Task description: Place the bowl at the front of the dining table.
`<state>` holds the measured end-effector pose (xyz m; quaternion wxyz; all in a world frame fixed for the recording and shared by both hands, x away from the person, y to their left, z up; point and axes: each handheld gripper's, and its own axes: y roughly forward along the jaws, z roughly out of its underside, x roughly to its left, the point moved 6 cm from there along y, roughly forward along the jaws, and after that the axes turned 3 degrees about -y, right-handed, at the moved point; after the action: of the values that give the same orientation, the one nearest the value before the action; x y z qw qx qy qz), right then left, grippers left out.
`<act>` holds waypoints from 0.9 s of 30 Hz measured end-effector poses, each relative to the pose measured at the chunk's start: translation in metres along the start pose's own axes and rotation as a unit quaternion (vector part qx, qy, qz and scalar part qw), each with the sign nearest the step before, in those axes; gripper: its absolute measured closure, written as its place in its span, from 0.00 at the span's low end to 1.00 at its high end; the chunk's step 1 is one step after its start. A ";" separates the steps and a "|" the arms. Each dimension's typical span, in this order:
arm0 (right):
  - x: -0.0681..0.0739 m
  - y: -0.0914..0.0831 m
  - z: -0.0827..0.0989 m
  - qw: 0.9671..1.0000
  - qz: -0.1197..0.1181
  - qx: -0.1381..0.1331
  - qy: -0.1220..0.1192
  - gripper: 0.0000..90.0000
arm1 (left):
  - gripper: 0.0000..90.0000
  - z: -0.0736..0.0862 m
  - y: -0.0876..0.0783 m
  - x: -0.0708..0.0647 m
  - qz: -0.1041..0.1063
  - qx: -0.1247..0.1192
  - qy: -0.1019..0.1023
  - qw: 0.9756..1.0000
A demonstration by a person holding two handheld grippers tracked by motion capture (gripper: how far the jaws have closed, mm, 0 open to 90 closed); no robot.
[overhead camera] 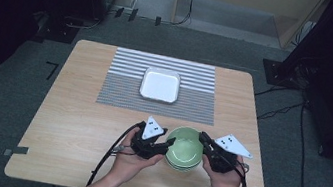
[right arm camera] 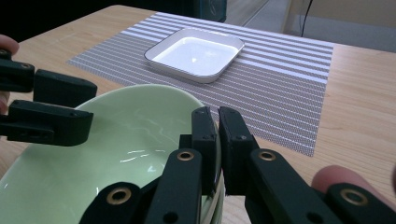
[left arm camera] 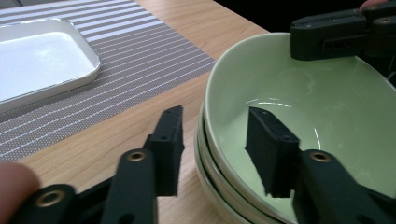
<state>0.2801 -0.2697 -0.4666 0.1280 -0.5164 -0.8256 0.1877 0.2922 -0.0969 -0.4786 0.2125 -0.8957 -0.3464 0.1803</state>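
the right gripper (right arm camera: pixel 217 122) is clamped on the near rim of the top green bowl (overhead camera: pixel 184 147). the left gripper (left arm camera: pixel 215 140) is set astride the opposite rim, one jaw inside, one outside, not pressing. the stacked bowls are found at the table's (overhead camera: pixel 73 124) front edge, a white tray (overhead camera: pixel 159 85) lying beyond on a striped mat (overhead camera: pixel 192 108).

1. The right gripper (right arm camera: pixel 216 122) rises from the bottom edge, its two black jaws pinched on the near rim of the top green bowl (right arm camera: pixel 107 158), one jaw inside the rim and one outside.
2. More bowl rims show stacked just beneath it.
3. The left gripper (right arm camera: pixel 70 109) reaches in from the left over the bowl's far rim.
4. Beyond, a white square dish (right arm camera: pixel 196 53) sits on a striped grey placemat (right arm camera: pixel 280 84) on the wooden table (right arm camera: pixel 364 102).
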 end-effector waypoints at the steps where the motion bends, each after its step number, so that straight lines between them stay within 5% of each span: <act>1: 0.000 0.000 0.000 1.000 0.002 -0.001 -0.003 0.96 | 0.68 0.000 0.001 0.000 -0.004 0.000 0.004 1.000; 7: 0.002 -0.001 -0.001 1.000 0.008 -0.012 -0.009 0.97 | 0.84 0.002 0.010 -0.001 -0.011 0.005 0.008 1.000; 14: 0.002 -0.002 0.001 1.000 0.010 -0.024 -0.004 0.97 | 0.75 0.004 0.018 -0.002 -0.004 0.008 0.002 1.000; 20: 0.002 -0.003 0.001 1.000 0.010 -0.027 -0.001 0.97 | 0.86 0.003 0.021 0.000 -0.017 -0.003 0.003 1.000; 23: 0.003 -0.003 0.001 1.000 0.015 -0.026 -0.001 0.96 | 0.89 0.003 0.023 -0.002 -0.040 -0.011 0.024 0.999; 27: 0.003 -0.005 0.001 1.000 0.006 -0.025 0.005 0.95 | 0.91 0.001 0.023 -0.002 -0.046 -0.020 0.032 0.998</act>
<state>0.2747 -0.2695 -0.4651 0.1187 -0.5250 -0.8265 0.1651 0.3030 -0.1129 -0.4904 0.2133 -0.8883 -0.3838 0.1342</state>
